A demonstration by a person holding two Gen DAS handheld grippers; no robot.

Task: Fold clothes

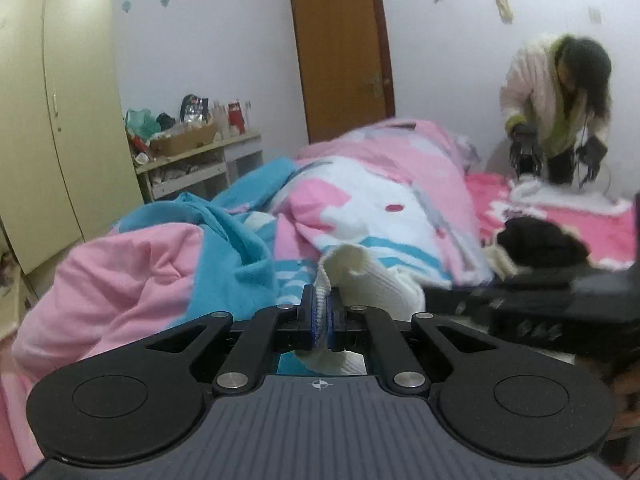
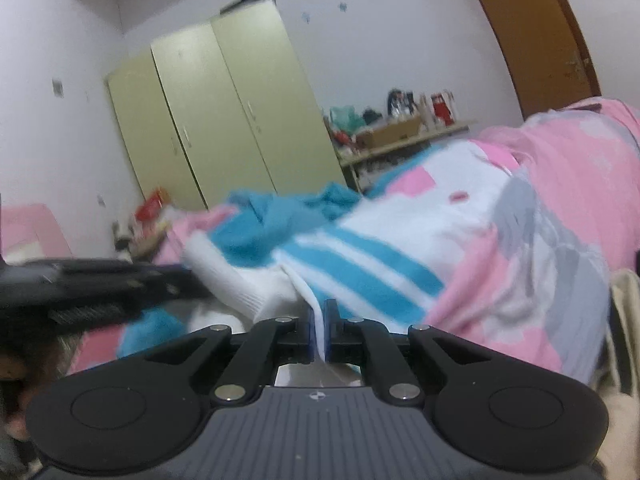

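A white ribbed knit garment (image 1: 376,280) hangs bunched over the bed, and my left gripper (image 1: 322,320) is shut on a fold of its edge. The cloth fills the narrow gap between the blue pads. In the right wrist view the same white garment (image 2: 256,284) runs into my right gripper (image 2: 319,332), which is shut on a thin white edge of it. Both grippers are close together: the right one shows as a blurred black shape (image 1: 560,304) beside the left, and the left one as a dark blur (image 2: 100,284) to the right gripper's left.
A rumpled pink, white and blue quilt (image 1: 360,200) covers the bed behind the garment. A black garment (image 1: 540,240) lies to the right. Another person (image 1: 560,100) bends over the far bed corner with grippers. A wardrobe (image 1: 60,120), a cluttered shelf (image 1: 192,152) and a brown door (image 1: 340,52) line the wall.
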